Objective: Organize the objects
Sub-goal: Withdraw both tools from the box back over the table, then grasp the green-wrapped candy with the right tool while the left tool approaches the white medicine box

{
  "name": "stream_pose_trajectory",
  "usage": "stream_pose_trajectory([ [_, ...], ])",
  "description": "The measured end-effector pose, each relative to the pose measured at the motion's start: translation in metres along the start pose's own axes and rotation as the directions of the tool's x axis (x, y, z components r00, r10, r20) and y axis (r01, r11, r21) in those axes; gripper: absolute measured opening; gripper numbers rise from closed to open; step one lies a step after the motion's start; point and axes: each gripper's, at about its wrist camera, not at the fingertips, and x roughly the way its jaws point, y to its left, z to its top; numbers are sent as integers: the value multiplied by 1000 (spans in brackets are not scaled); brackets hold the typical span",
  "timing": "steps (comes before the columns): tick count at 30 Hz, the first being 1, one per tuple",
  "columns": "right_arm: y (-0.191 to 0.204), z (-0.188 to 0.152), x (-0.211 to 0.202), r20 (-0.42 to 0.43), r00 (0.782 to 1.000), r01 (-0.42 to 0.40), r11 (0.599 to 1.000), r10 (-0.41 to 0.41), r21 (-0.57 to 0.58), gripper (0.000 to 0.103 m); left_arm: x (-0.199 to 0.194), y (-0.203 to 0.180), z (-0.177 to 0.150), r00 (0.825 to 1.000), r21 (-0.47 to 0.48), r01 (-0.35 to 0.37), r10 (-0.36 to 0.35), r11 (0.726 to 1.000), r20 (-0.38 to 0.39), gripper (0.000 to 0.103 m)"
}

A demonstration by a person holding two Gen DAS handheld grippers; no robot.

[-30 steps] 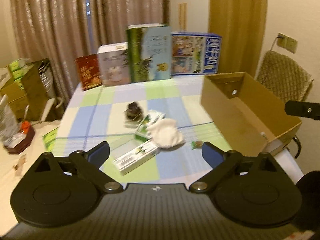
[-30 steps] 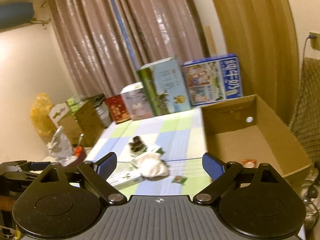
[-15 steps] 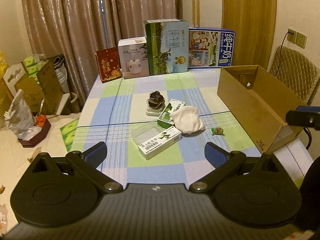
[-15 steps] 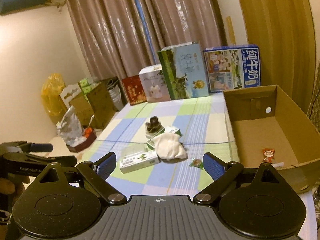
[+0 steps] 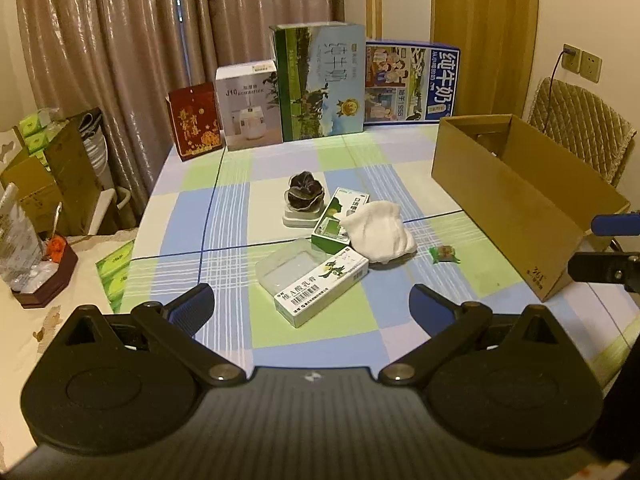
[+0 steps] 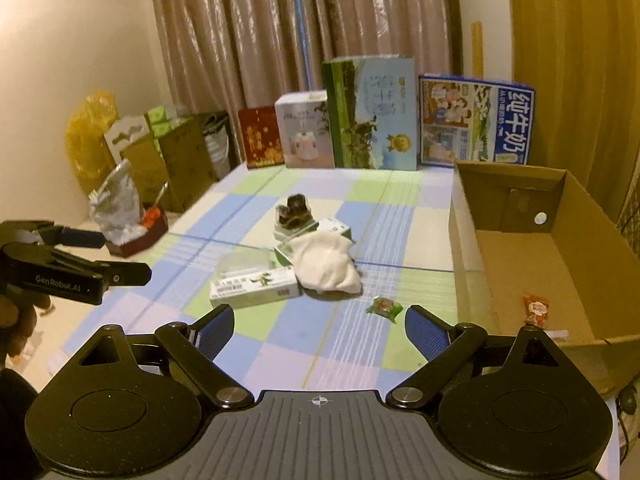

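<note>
On the checked tablecloth (image 5: pixel 228 208) lie a white-and-green carton (image 5: pixel 322 294) (image 6: pixel 256 287), a clear plastic case (image 5: pixel 290 266), a second green carton (image 5: pixel 340 216), a white cloth (image 5: pixel 378 232) (image 6: pixel 324 266), a dark ornament on a white base (image 5: pixel 303 200) (image 6: pixel 294 212), and a green wrapped candy (image 5: pixel 443 254) (image 6: pixel 383 307). An open cardboard box (image 5: pixel 516 200) (image 6: pixel 520 256) stands at the right with a red wrapped candy (image 6: pixel 536 309) inside. My left gripper (image 5: pixel 312 306) is open and empty above the near table edge. My right gripper (image 6: pixel 320 326) is open and empty, just short of the green candy.
Four upright printed boxes (image 5: pixel 320 84) line the table's far edge before curtains. A padded chair (image 5: pixel 580 128) stands behind the cardboard box. To the left are cardboard boxes (image 5: pixel 52 168) and a small red tray (image 5: pixel 44 280) on a side surface.
Both grippers have drawn back and lifted, so the table items look farther off and more centred. Both stayed open. No object has moved.
</note>
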Motion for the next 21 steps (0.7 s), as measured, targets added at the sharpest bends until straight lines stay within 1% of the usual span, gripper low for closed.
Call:
stream_pose_trajectory([
  [2,-2,-3,16,-16,1000,7,1000,-8,-10,87,17,4,-2,1000,12,2,-1,1000,-14,102],
  [4,-6,-6,33,-37,999,4,1000,-5,-9,80,34,7,-4,1000,26,0,1,1000,-30,101],
  [9,-16,-10,74,-74,997,6,1000,-6,3,72,78,15,-5,997,44,49,-46,998,-57,97],
  [11,-19,-11,85,-81,997,6,1000,-6,-4,71,96,18,-6,996,64,59,-54,996,-71,96],
  [15,-26,-19,105,-104,995,-2,1000,0,-27,69,132,22,-13,990,77,104,-96,992,-106,89],
  [18,-33,-26,121,-121,993,-11,998,4,-56,69,149,25,-18,984,52,120,-112,991,-136,84],
  [19,-35,-28,126,-128,992,-11,998,4,-59,69,153,25,-18,983,51,123,-114,991,-145,84],
  [21,-40,-26,133,-140,990,-20,999,15,-31,69,159,23,-18,982,71,120,-108,990,-152,84],
])
